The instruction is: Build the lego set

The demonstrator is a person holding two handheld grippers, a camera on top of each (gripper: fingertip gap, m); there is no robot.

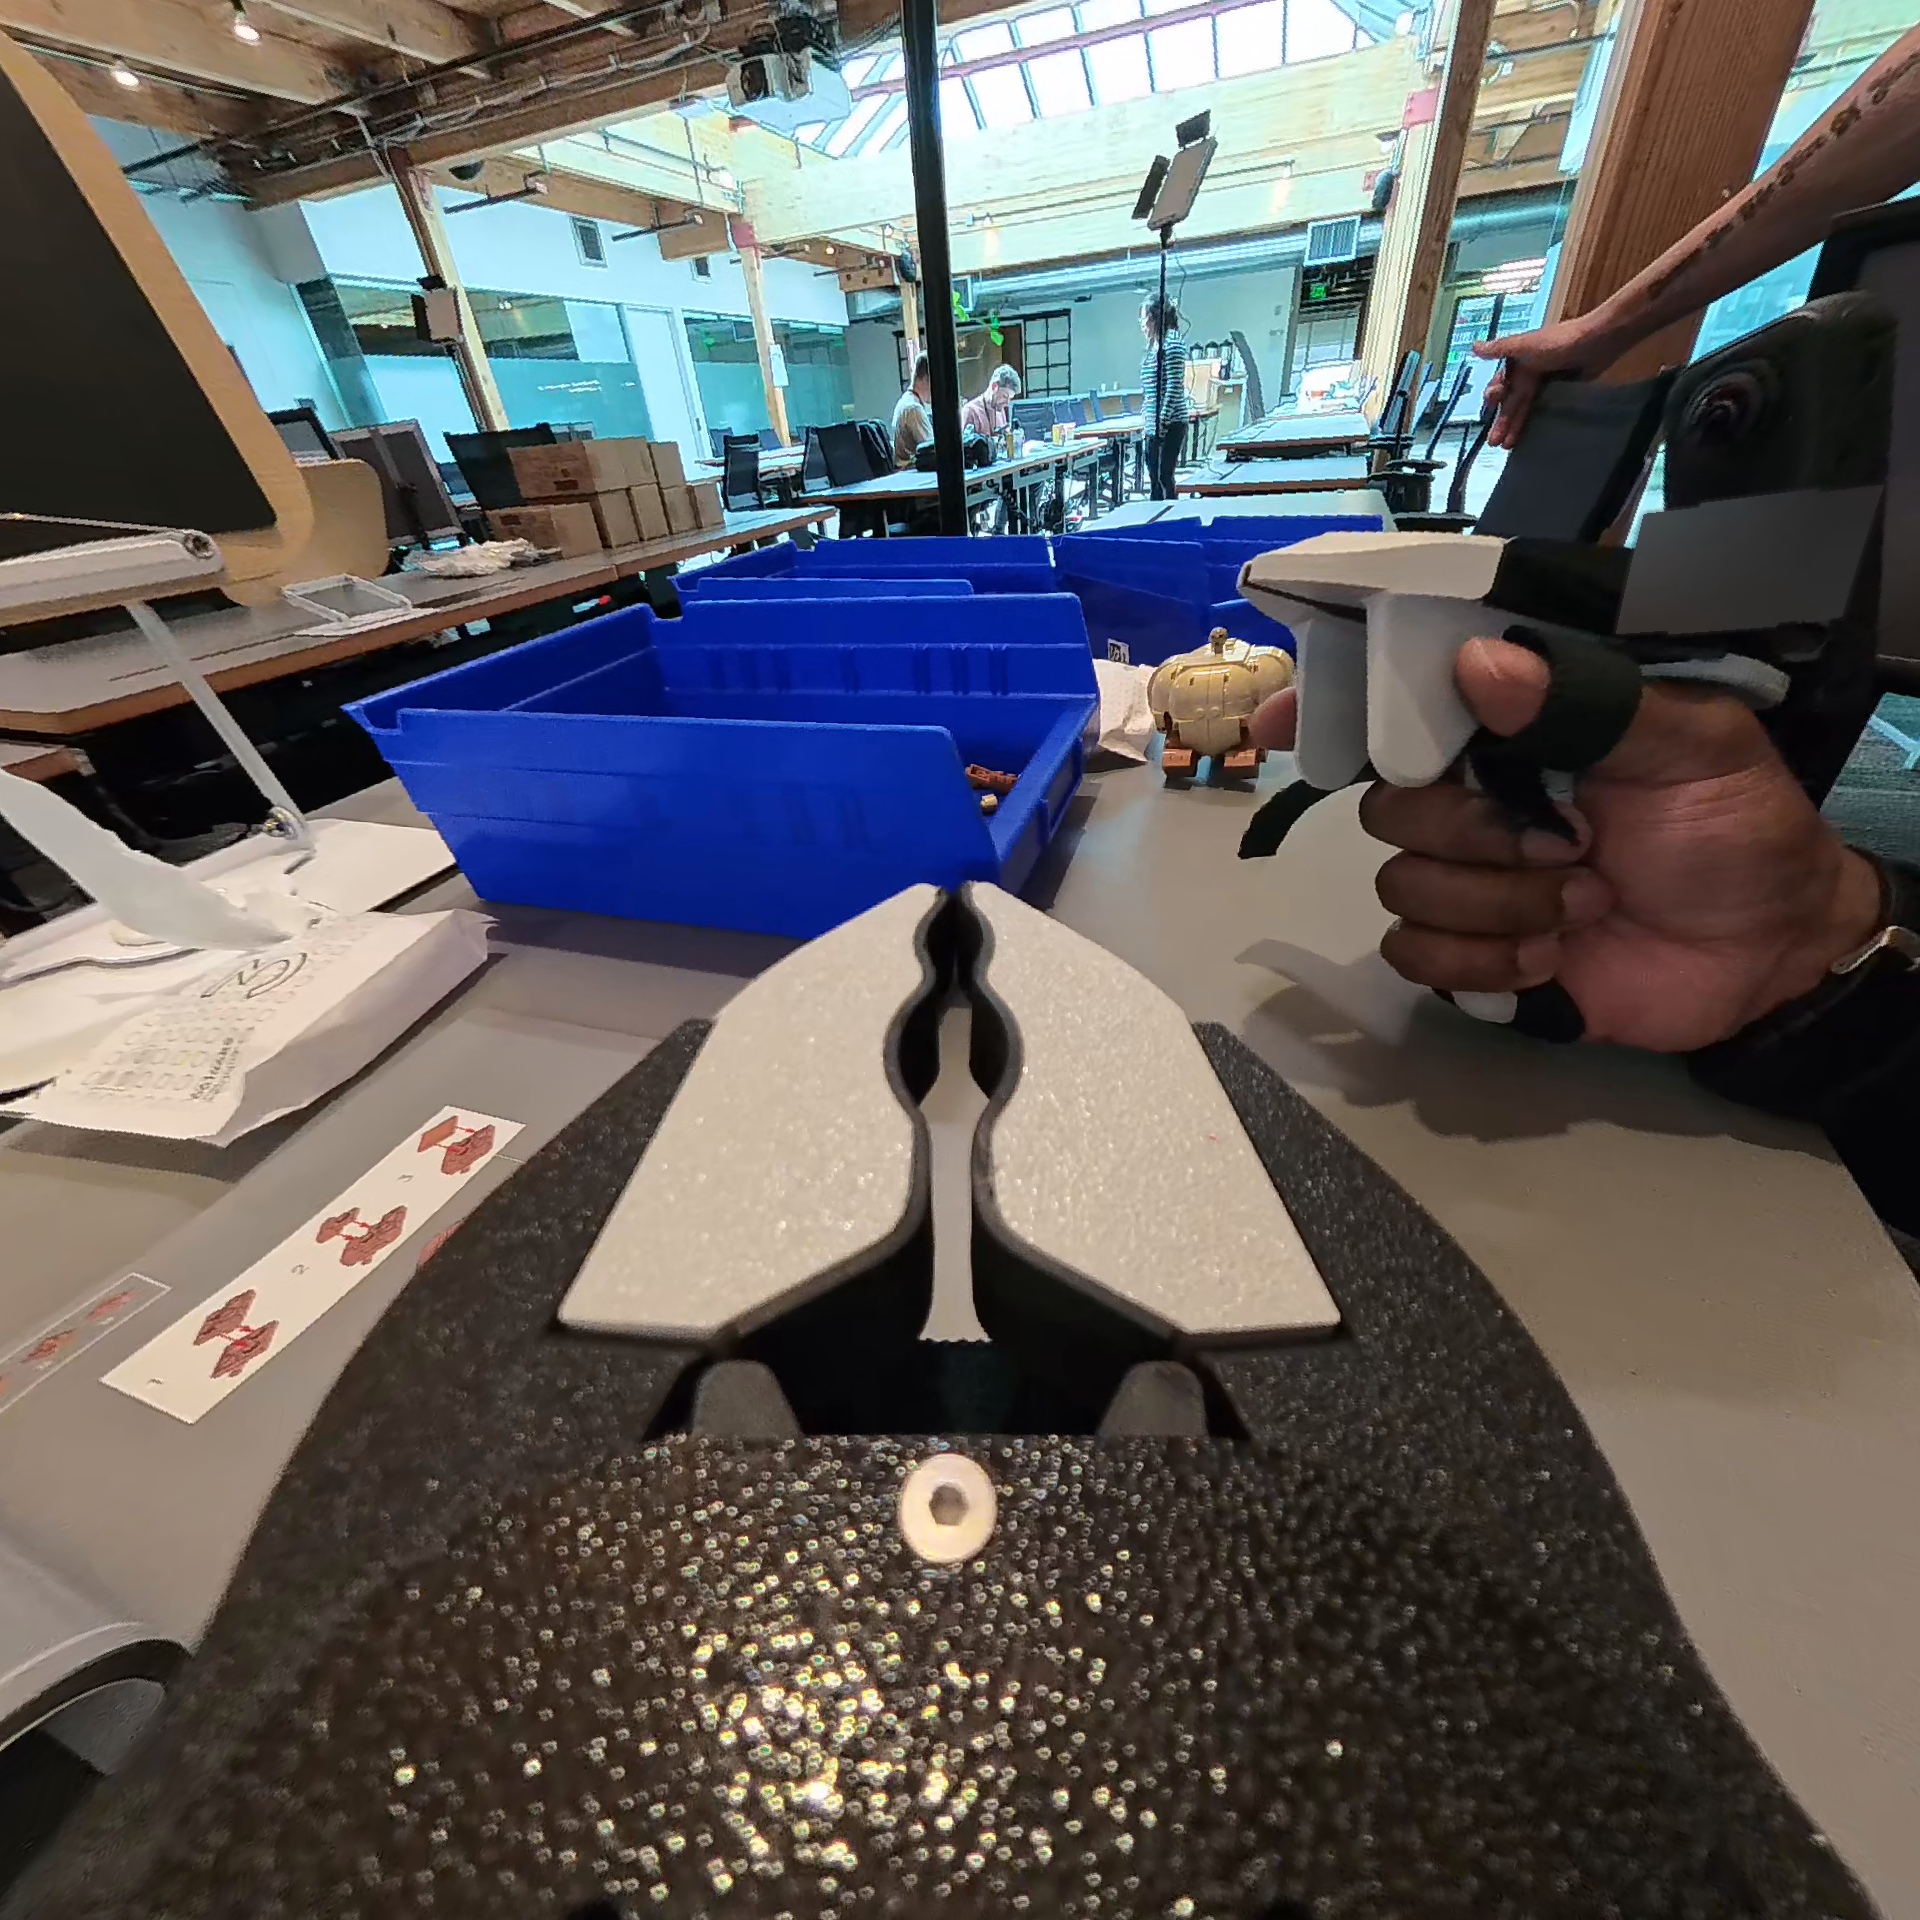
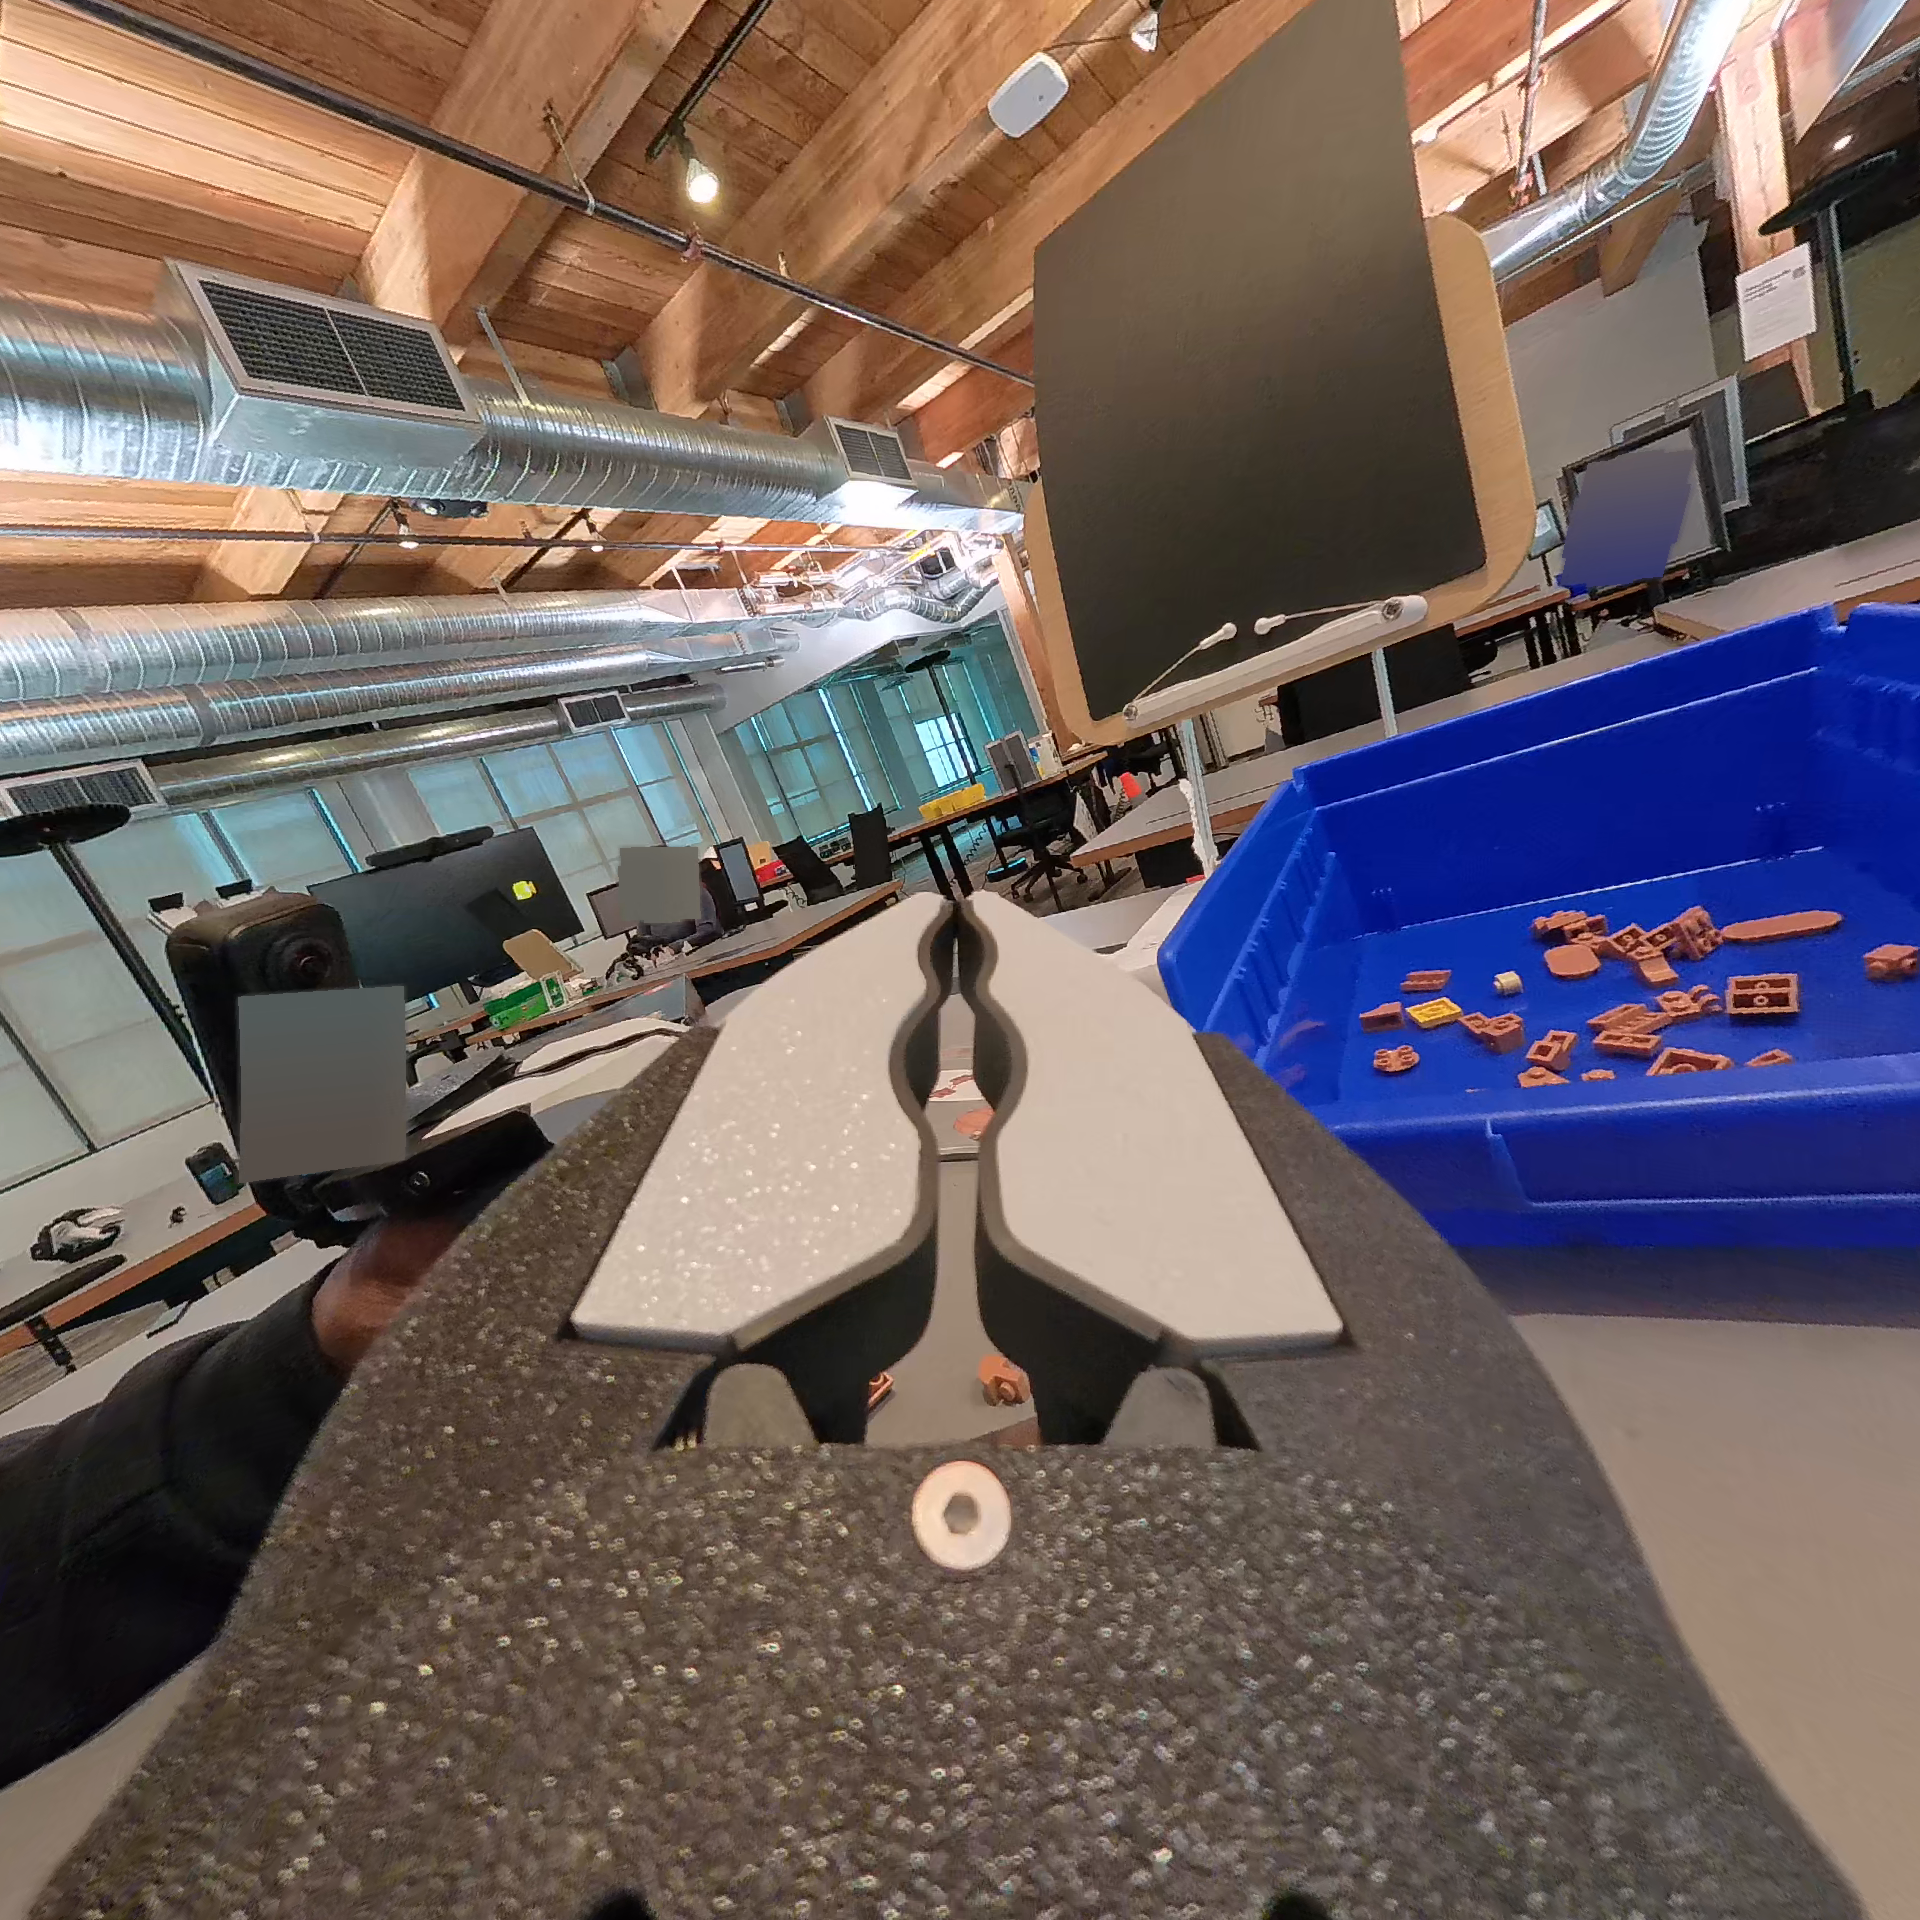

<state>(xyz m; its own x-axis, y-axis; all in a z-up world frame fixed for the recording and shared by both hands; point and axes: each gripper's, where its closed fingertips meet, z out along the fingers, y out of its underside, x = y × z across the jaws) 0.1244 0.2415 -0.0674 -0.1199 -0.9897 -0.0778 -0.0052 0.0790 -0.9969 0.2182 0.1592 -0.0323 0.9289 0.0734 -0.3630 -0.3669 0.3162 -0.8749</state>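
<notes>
Open-plan workshop, grey bench point(image 1: 1351, 1039). Both the left gripper point(image 1: 956, 894) and right gripper point(image 2: 956, 909) have fingers closed on nothing. Brown bricks point(image 2: 1642, 997) sit loose in the blue bin point(image 2: 1351, 894) at right; a small gold model point(image 1: 1216, 691) stands mid-right.

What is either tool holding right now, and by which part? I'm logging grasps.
Nothing. The left tool and right tool are both shut, fingertips together, with no object between them.
</notes>
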